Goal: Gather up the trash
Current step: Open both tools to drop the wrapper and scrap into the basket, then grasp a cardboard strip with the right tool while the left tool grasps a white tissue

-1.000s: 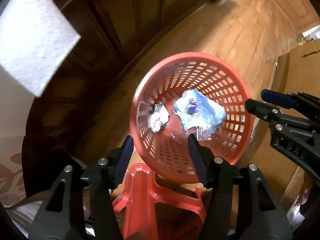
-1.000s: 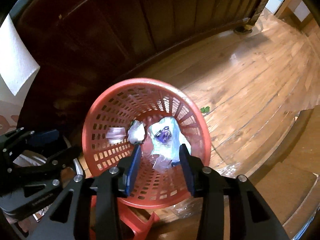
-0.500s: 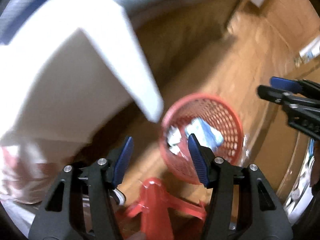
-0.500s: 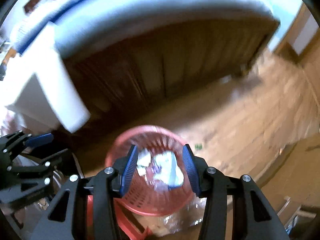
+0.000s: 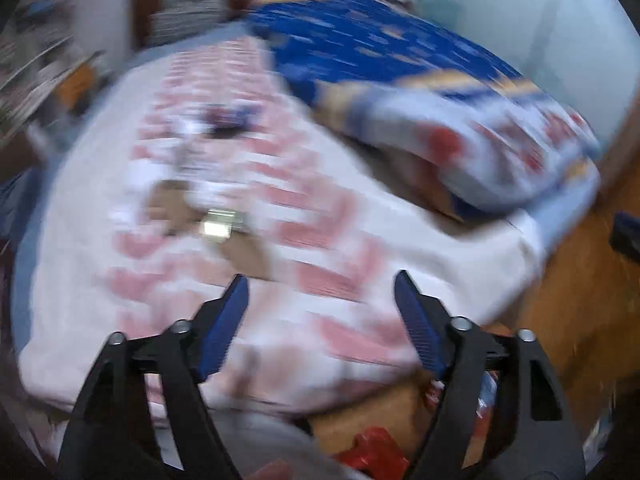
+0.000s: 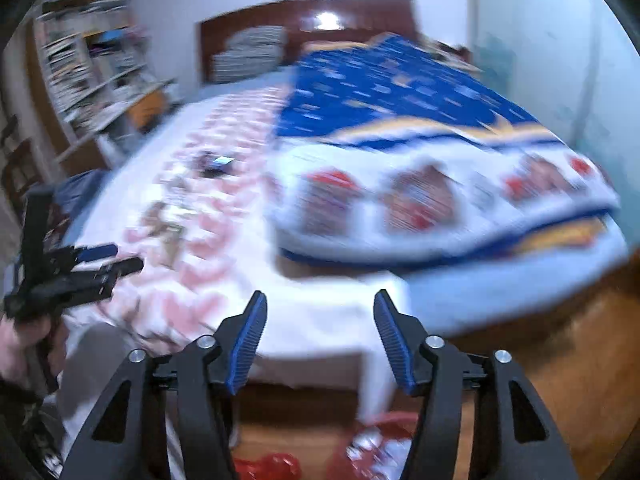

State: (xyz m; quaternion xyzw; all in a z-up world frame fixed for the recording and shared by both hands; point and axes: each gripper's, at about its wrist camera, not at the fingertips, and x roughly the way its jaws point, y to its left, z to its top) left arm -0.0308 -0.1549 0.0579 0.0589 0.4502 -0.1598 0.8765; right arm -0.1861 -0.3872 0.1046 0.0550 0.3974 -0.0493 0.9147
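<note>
Both views are motion-blurred and look over a bed. My left gripper (image 5: pixel 320 304) is open and empty above the bed's near edge. My right gripper (image 6: pixel 318 320) is open and empty, and the left gripper also shows in the right wrist view (image 6: pixel 100 264) at the left. Litter lies on the pink-patterned white sheet (image 5: pixel 340 320): brown paper or card pieces (image 5: pixel 168 208), a small shiny wrapper (image 5: pixel 218 226) and a dark wrapper (image 5: pixel 230 118), also in the right wrist view (image 6: pixel 216 164). The red basket (image 6: pixel 384 440) is just visible at the bottom edge.
A blue patterned blanket (image 6: pixel 400 96) is bunched over the right half of the bed. A dark wooden headboard (image 6: pixel 312 20) and bookshelves (image 6: pixel 92 68) stand at the back. Wooden floor (image 6: pixel 560 360) lies to the right. A red stool (image 5: pixel 372 452) sits below.
Both grippers have swung up from the red basket on the floor to face the top of the bed. The basket has dropped to the bottom edge of view.
</note>
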